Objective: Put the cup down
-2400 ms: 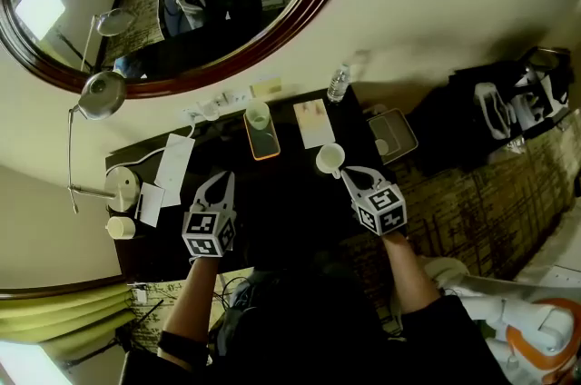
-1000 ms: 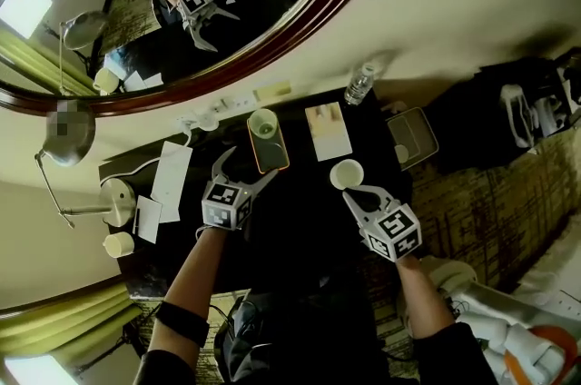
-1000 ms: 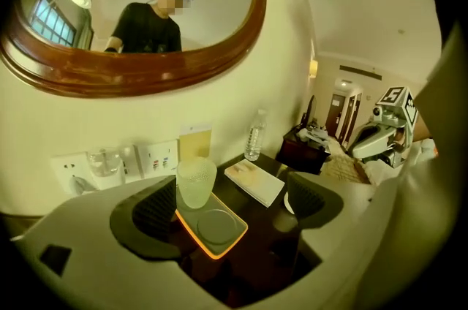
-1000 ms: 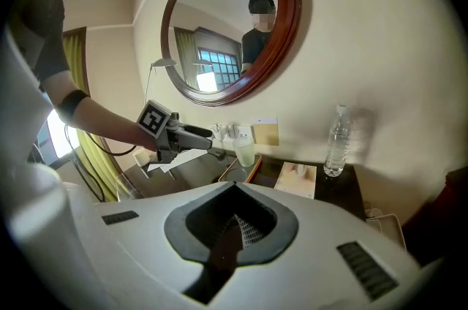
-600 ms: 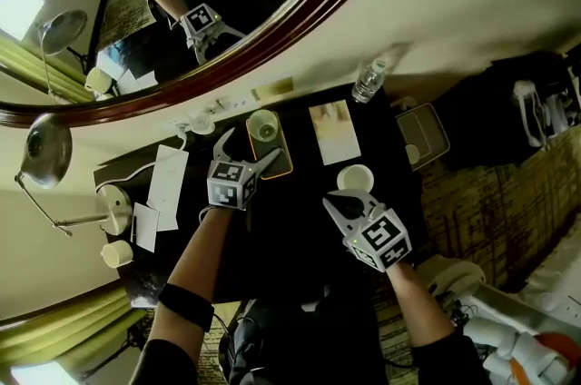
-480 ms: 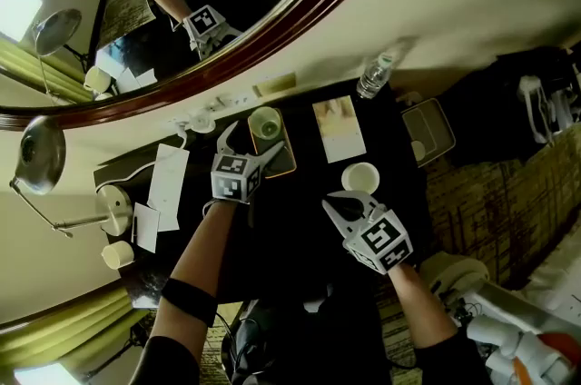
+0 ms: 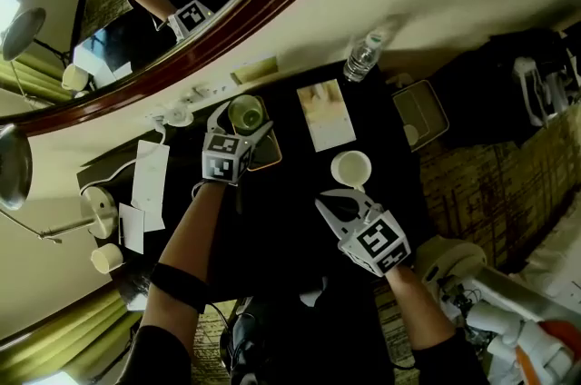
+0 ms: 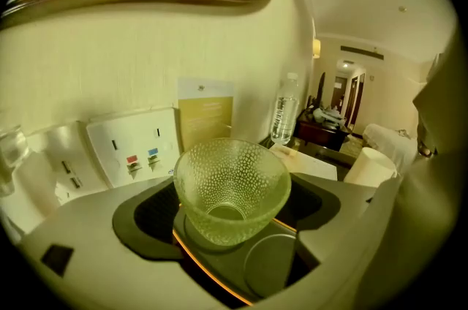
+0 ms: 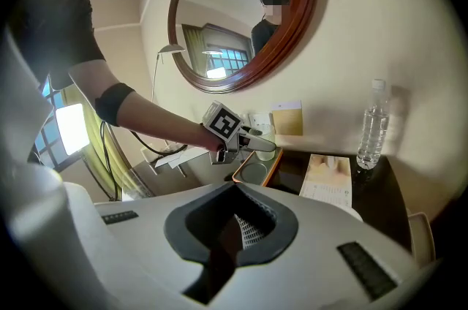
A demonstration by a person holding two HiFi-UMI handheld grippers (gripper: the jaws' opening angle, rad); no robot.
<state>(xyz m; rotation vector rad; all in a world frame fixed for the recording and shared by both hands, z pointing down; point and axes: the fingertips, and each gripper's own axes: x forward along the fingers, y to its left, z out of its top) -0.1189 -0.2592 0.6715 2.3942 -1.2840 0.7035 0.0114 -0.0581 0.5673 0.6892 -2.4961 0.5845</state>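
Just ahead of my right gripper (image 7: pixel 334 202), the white cup (image 7: pixel 350 166) is standing free on the tabletop (image 7: pixel 289 192); those jaws are clenching nothing. My left gripper (image 7: pixel 241 118), jaws just closing slightly, is loosely surrounding the glass cup (image 8: pixel 230 188), not pressing it.

No words or numbers clear enough to read anywhere. Only black-and-white square patterns on the cube (image 7: pixel 221 167) of the left gripper (image 7: pixel 243 120) and on the cube (image 7: pixel 374 243) of the right gripper (image 7: pixel 320 203): signs, not letters. On the tan card (image 8: pixel 205 115), a tiny mark at the top, and any print below too small to make out. On the white socket panel (image 8: pixel 135 148), one little red patch and one little blue patch, with no letters to be seen. Label on the water bottle (image 8: pixel 284 111) just a blur. Flat leaflet (image 9: pixel 327 180) with a pale picture, print too small to tell.
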